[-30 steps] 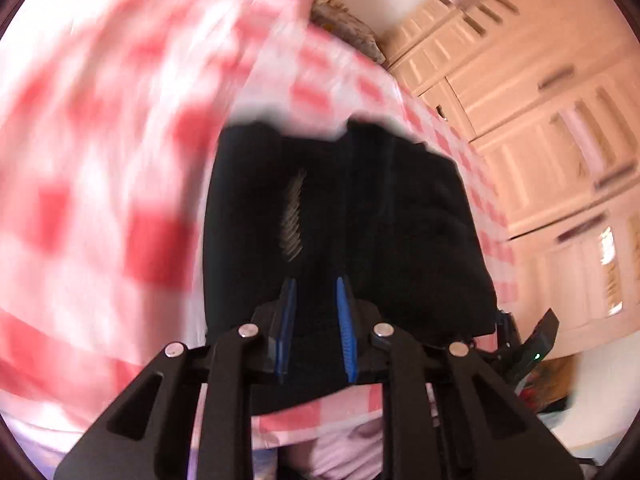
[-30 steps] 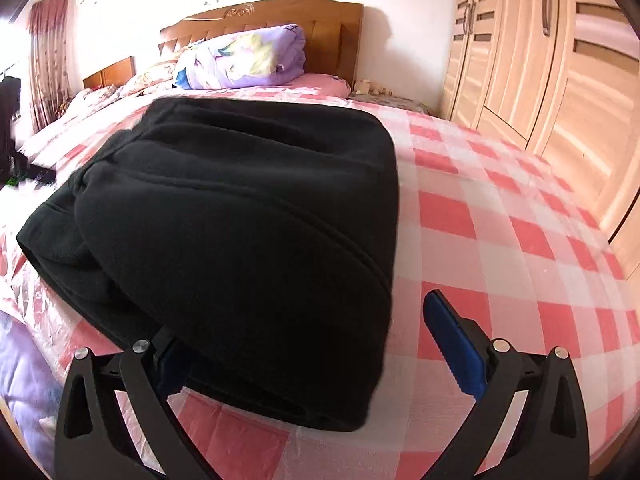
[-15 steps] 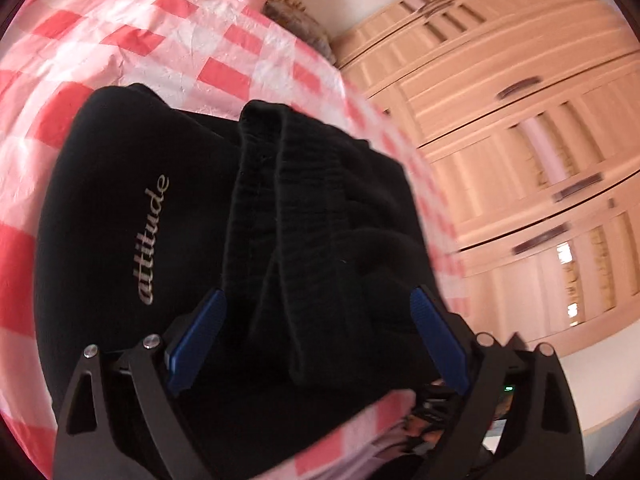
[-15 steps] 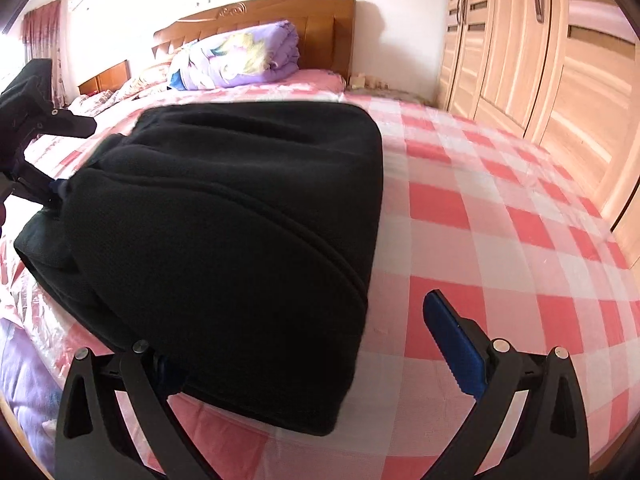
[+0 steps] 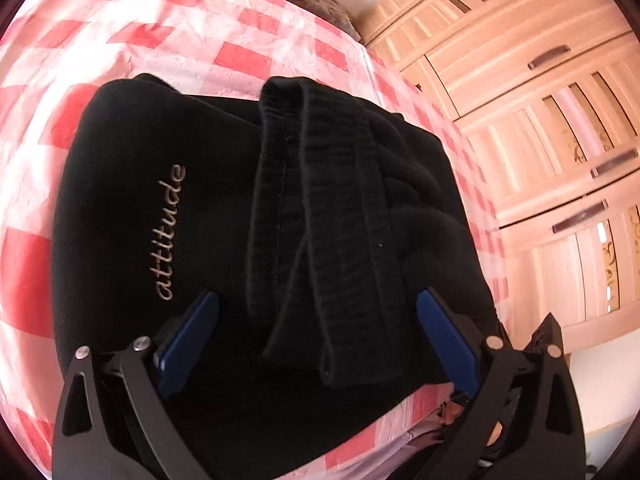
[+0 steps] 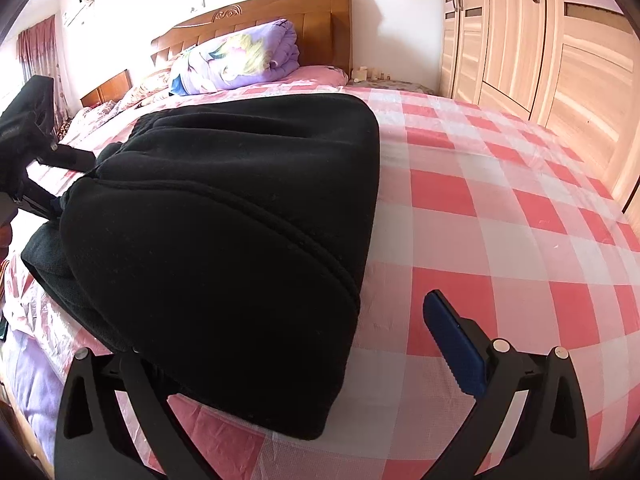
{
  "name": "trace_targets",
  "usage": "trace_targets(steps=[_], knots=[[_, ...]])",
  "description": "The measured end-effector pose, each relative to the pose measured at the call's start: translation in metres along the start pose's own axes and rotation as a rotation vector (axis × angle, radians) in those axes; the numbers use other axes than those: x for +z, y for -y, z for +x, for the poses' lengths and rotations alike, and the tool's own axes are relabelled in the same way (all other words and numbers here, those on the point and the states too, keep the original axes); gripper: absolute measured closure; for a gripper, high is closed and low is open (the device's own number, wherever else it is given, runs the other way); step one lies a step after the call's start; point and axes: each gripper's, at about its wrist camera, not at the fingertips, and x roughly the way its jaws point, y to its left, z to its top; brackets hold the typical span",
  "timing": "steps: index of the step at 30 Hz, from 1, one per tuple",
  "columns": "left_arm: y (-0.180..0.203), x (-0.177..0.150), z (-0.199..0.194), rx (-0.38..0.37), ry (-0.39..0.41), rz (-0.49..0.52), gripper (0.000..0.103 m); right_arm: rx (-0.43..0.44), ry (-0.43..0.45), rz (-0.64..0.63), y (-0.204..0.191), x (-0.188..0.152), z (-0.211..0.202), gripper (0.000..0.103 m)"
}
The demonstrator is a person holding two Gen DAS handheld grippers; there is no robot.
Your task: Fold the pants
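Observation:
The black fleece pants (image 5: pixel 192 216) lie folded into a thick bundle on the red-and-white checked bed sheet (image 5: pixel 248 52), with "attitude" stitched on the top layer. Two ribbed ends (image 5: pixel 320 240) rest on top of the bundle. My left gripper (image 5: pixel 318 300) hovers over those ends with its jaws opening wide; its blue pads (image 5: pixel 444 336) press on nothing. In the right wrist view the pants (image 6: pixel 224 216) fill the left half. My right gripper (image 6: pixel 280 320) stands open at the bundle's near corner, its left finger hidden by the cloth and its right pad (image 6: pixel 452 344) over bare sheet.
A wooden wardrobe (image 6: pixel 540 40) runs along the right side of the bed. A wooden headboard (image 6: pixel 280 12) and a rolled purple quilt (image 6: pixel 240 60) sit at the far end. The checked sheet (image 6: pixel 500 200) lies bare right of the pants. The bed's near edge is close below both grippers.
My left gripper was shut on the pants' ribbed ends and has let them go, its jaws spreading wide. The ends now lie on the bundle. The right gripper has kept still.

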Motion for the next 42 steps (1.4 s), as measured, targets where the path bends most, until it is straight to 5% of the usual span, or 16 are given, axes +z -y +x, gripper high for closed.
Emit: trace_targets(steps=[2, 5, 9, 12, 14, 15, 19, 31, 36, 41, 42], knots=[[0.001, 0.001, 0.003, -0.094, -0.029, -0.023, 0.002, 0.0, 0.0, 0.001, 0.0, 0.0, 0.0, 0.004], [0.009, 0.001, 0.004, -0.081, -0.054, -0.002, 0.002, 0.007, -0.002, 0.009, 0.001, 0.0, 0.0, 0.004], [-0.003, 0.006, 0.002, -0.214, -0.015, -0.053, 0.002, 0.018, -0.006, 0.021, 0.001, 0.0, 0.001, 0.004], [0.003, 0.009, 0.019, -0.134, -0.049, -0.007, 0.002, 0.017, -0.004, 0.015, 0.0, 0.001, 0.001, 0.004], [0.026, 0.007, 0.027, -0.008, -0.087, 0.101, 0.002, 0.022, -0.006, 0.022, 0.001, 0.001, 0.001, 0.004], [0.035, 0.005, 0.031, 0.06, -0.097, 0.138, 0.006, 0.024, -0.008, 0.025, 0.002, 0.001, 0.002, 0.004], [0.047, 0.004, 0.01, 0.094, -0.022, 0.152, 0.068, 0.018, -0.003, 0.017, 0.001, 0.0, 0.0, 0.004], [0.091, -0.014, -0.103, -0.012, 0.25, 0.182, 0.08, -0.004, 0.035, -0.054, -0.007, 0.006, -0.008, 0.004], [0.029, -0.023, -0.144, 0.041, 0.323, 0.07, 0.08, -0.033, 0.028, -0.119, -0.028, 0.008, 0.0, 0.004], [-0.056, -0.038, -0.087, 0.083, 0.181, -0.108, 0.076, -0.024, 0.014, -0.113, -0.027, 0.009, 0.005, 0.004], [-0.067, -0.043, -0.087, 0.023, 0.206, -0.135, 0.075, -0.019, 0.01, -0.109, -0.027, 0.009, 0.005, 0.004]])
